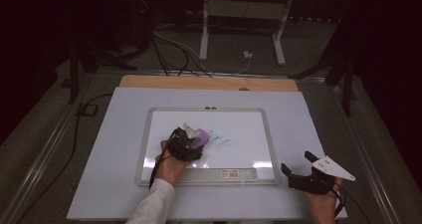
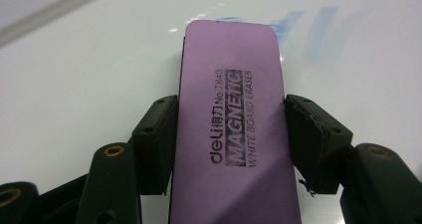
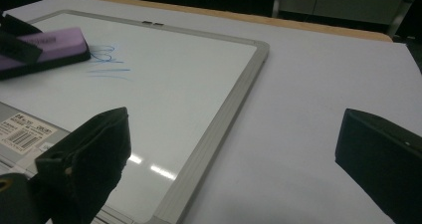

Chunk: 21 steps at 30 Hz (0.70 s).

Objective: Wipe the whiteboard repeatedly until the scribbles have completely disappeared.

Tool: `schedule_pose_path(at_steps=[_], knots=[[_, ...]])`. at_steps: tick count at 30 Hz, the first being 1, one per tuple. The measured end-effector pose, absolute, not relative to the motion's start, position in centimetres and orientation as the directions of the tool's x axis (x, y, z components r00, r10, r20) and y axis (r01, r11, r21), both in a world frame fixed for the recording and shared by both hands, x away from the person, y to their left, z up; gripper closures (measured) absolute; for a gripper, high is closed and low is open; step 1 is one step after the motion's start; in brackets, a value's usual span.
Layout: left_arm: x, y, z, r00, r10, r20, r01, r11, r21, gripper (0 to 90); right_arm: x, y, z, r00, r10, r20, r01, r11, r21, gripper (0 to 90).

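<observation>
**Eraser pinched on whiteboard**

Left gripper (image 2: 229,134) clamps the purple eraser (image 2: 231,129) by its long sides, flat on the whiteboard (image 1: 249,134), just beside blue marks (image 1: 219,138). Right gripper (image 1: 308,170) rests on table (image 1: 114,149) off the board's right, jaws spread, holding nothing.

Eraser's (image 2: 234,134) near end cut off

Glossy whiteboard (image 1: 239,134), matt purple eraser (image 2: 231,124)

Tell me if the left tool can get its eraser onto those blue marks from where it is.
Probably yes: the left tool grips the purple eraser flat on the whiteboard, the blue marks lie just past its front edge, and nothing lies between.
</observation>
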<state>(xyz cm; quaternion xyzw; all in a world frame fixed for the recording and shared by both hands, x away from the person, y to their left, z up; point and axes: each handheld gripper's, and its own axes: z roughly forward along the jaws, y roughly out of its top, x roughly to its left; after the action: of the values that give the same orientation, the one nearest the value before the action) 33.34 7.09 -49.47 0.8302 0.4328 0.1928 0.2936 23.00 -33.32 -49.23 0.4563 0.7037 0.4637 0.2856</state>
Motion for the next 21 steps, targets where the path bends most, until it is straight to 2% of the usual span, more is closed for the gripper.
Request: schedule_pose_path(at_steps=[6, 11, 16, 21], knots=[[35.3, 9.4, -49.5, 0.431, 0.899, 0.075, 0.660, -0.371, 0.654, 42.0, 23.0, -33.2, -49.3, -0.422, 0.907, 0.020, 0.380, 0.157, 0.912, 1.3], [36.2, 9.2, -49.6, 0.410, 0.911, 0.048, 0.676, -0.339, 0.654, 42.0, 23.0, -33.2, -49.3, -0.422, 0.906, 0.020, 0.380, 0.157, 0.912, 1.3], [35.6, 7.5, -49.6, 0.463, 0.886, 0.028, 0.661, -0.366, 0.655, 42.0, 23.1, -33.1, -49.3, -0.425, 0.905, 0.018, 0.380, 0.160, 0.911, 1.2], [33.6, 4.6, -49.5, 0.586, 0.811, 0.014, 0.608, -0.451, 0.654, 42.0, 23.1, -33.2, -49.3, -0.424, 0.905, 0.020, 0.380, 0.158, 0.911, 1.3]])
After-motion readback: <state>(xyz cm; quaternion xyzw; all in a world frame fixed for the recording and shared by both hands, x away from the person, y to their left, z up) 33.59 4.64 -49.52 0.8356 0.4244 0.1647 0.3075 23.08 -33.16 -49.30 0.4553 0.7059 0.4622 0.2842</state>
